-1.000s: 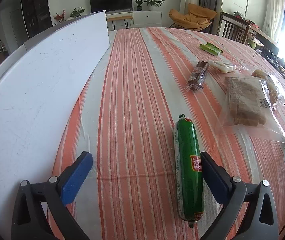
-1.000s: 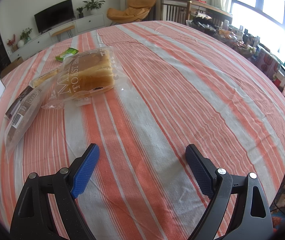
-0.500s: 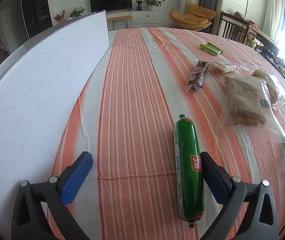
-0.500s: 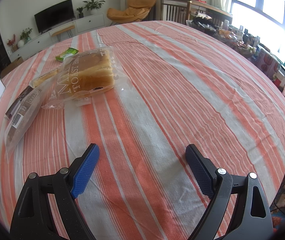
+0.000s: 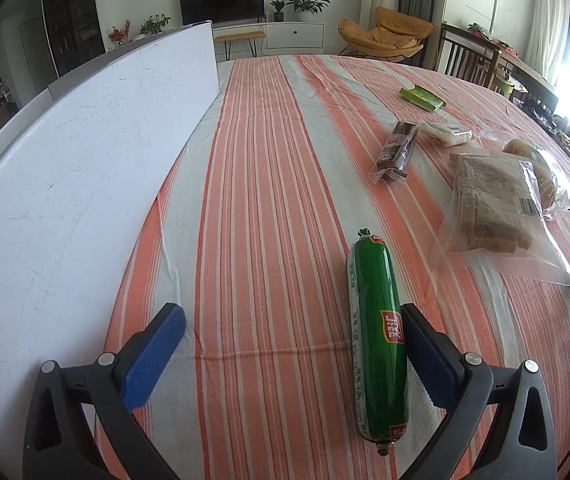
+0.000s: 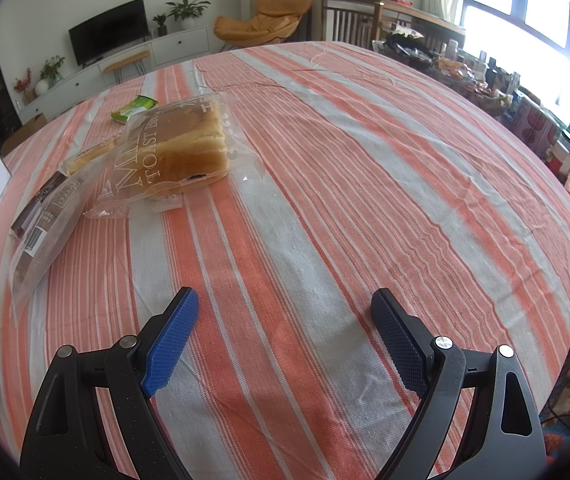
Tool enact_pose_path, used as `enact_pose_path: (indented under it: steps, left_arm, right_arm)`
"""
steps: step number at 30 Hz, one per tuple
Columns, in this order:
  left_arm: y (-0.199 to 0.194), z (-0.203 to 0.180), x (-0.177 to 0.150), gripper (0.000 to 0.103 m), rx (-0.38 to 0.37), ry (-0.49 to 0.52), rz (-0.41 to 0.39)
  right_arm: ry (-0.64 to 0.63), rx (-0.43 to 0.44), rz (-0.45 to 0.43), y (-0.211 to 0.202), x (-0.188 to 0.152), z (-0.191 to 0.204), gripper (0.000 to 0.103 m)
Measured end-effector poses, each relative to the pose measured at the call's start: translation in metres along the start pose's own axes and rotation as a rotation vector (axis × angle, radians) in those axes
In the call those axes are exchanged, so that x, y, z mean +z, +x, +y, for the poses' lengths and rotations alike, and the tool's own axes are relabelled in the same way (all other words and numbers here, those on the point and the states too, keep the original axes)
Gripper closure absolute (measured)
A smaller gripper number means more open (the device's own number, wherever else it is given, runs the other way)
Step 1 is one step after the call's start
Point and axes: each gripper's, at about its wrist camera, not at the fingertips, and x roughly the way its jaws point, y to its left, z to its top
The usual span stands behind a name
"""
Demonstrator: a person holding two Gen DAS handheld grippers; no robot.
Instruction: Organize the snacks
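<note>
A striped tablecloth (image 5: 269, 168) covered the table, with a white board (image 5: 85, 184) along its left. The toast bag (image 6: 173, 156) lay mid-table. Both the left gripper (image 5: 293, 344) and right gripper (image 6: 285, 320) were released, a green sausage (image 5: 375, 340) lying just inside the left's right finger.

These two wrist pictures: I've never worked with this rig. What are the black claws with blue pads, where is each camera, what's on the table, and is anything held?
Each claw is a hand-held two-finger gripper, with a wide-angle camera looking forward along its fingers. One picture comes from the left gripper, the other from the right gripper. Both are open and hold nothing. On the striped tablecloth lie a green sausage, between the left gripper's pads and close beside one of them, a dark snack bar, a pale packet, a green packet, a bag of brown slices and a toast bag. A white board stands along the table's left side.
</note>
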Motion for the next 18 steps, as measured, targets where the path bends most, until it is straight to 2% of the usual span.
enact_pose_path:
  steps: [15,18]
  left_arm:
    - [-0.0001,0.0,0.0,0.0,0.001,0.0,0.0]
    - [0.0006,-0.0003,0.0008,0.0,0.001,-0.001,0.0]
  right_arm:
    - [0.002,0.002,0.0,-0.0003,0.0,-0.0007,0.013]
    - [0.023,0.024,-0.013,-0.0049,-0.002,-0.0017,0.014]
